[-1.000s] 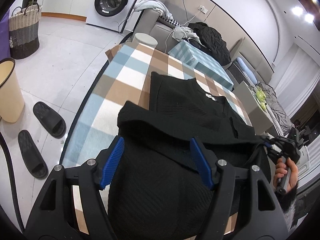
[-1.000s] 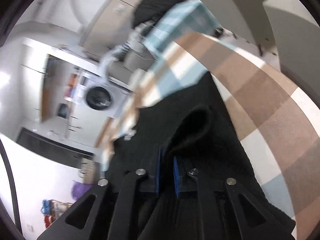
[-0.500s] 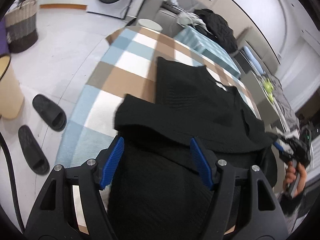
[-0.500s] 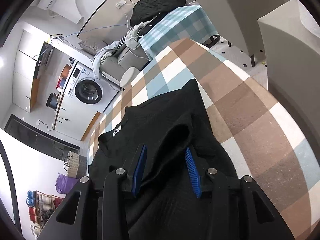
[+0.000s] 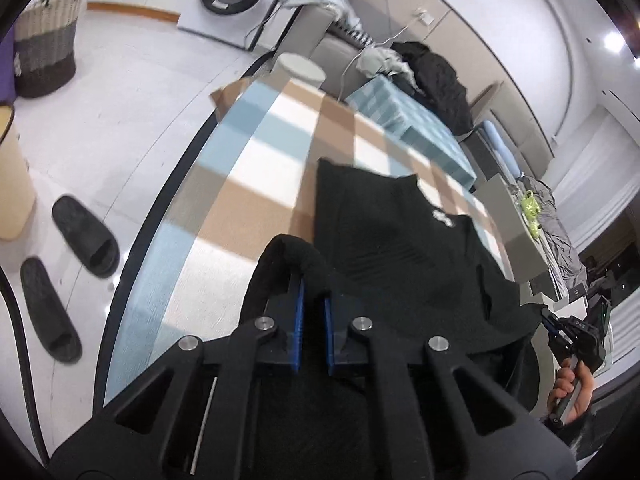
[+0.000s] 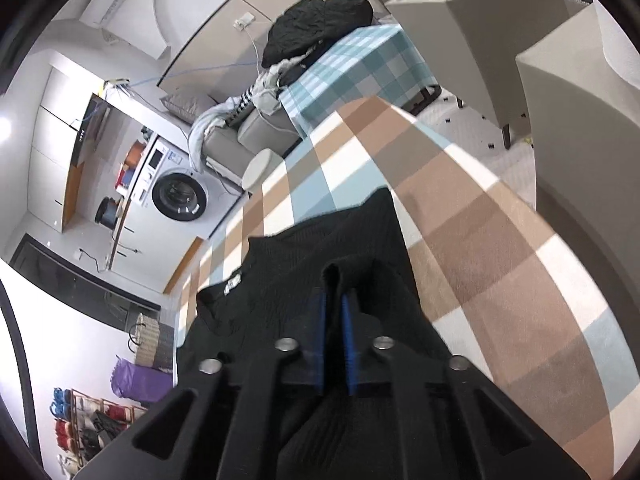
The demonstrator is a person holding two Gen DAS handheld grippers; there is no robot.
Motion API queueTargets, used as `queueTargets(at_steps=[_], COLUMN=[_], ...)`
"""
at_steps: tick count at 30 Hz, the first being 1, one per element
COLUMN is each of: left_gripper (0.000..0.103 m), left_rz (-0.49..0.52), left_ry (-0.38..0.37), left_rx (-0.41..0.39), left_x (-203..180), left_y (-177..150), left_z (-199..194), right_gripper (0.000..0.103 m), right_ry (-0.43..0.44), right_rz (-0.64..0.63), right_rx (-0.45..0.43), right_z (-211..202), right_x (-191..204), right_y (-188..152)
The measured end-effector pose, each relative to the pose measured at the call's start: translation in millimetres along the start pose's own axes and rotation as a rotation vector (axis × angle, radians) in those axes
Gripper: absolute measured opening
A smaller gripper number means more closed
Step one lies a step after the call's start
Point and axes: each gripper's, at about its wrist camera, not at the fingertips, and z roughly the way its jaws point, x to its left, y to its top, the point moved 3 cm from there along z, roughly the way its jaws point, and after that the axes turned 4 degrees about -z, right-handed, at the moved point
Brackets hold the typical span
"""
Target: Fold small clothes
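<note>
Both claws, left (image 5: 312, 300) and right (image 6: 335, 308), pinch raised ridges of the black sweater (image 5: 400, 240) lying on the checked tablecloth (image 5: 256, 184), seemingly to lift its near edge for a fold.

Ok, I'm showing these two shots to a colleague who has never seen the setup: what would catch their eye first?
Probably the black sweater spread on the brown, blue and white checked tablecloth, since it fills the middle of both views. Next, the blue-padded grippers: the left gripper and the right gripper are each shut on a raised fold of the sweater near its closer edge. After that, the black slippers on the white floor at left.
</note>
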Motion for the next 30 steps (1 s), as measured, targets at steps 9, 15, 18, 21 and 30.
queueTargets(at_steps=[9, 15, 18, 21, 30], left_gripper=[0.005, 0.021, 0.047, 0.059, 0.068], left_rz=[-0.028, -0.076, -0.079, -0.024, 0.19], left_ry=[-0.054, -0.004, 0.014, 0.041, 0.114], left_rx=[-0.049, 0.009, 0.008, -0.009, 0.029], left_x=[-18, -7, -1, -3, -27], left_y=[46, 62, 54, 38, -33], left_z=[15, 47, 43, 29, -6], right_gripper=[0.006, 0.045, 0.054, 0.056, 0.061], right_ry=[0.012, -0.074, -0.101, -0.139, -0.204], right_rz=[0.075, 0.071, 0.012, -0.065, -0.342], right_rx=[-0.021, 0.011, 0.056, 0.094, 0.139], right_z=[27, 40, 29, 17, -8], right_x=[3, -12, -20, -26, -25], right_y=[34, 45, 34, 15, -43])
